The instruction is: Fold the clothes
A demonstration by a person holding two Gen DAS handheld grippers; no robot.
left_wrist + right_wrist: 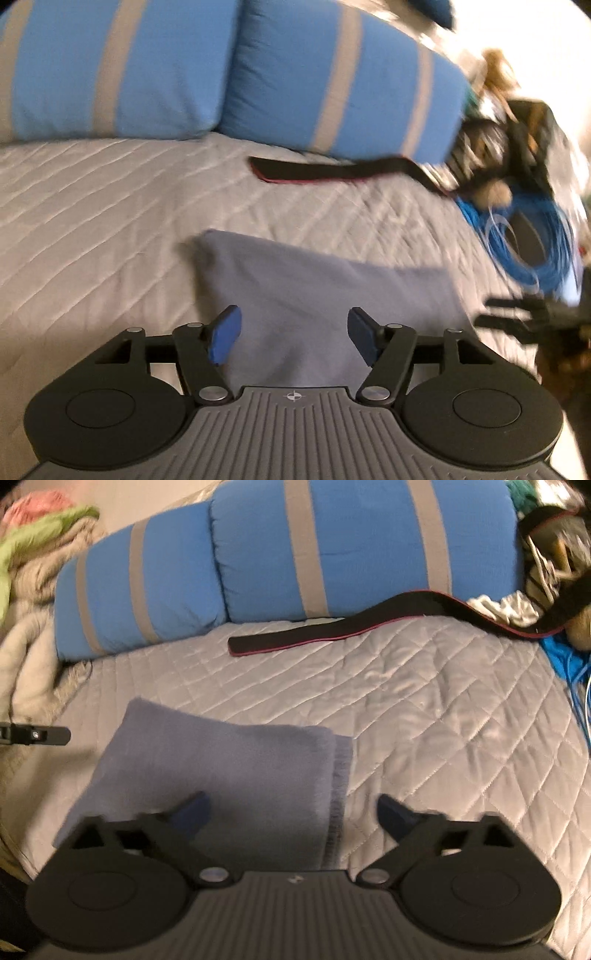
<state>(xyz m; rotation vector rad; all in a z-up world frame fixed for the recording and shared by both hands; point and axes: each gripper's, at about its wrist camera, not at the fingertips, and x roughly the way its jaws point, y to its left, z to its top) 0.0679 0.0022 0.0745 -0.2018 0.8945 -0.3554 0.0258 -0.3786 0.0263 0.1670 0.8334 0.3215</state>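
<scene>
On the far left of the right wrist view, a heap of pale and green laundry [33, 550] lies at the edge of the bed [424, 709], whose quilted grey cover fills both views. Next come two blue pillows with grey stripes [332, 546], lying side by side across the far end of the bed. A black strap with a red edge [332, 635] lies just in front of them. The folded grey-blue garment [221, 768] lies flat on the quilt, near the front edge. The left gripper [293, 338] hovers above it, fingers spread, nothing between them. The right gripper [293, 816] hangs over the garment's right edge, fingers spread wide and empty. At far right in the left wrist view, a coil of blue cable [528, 240] sits beside blurred clutter.
</scene>
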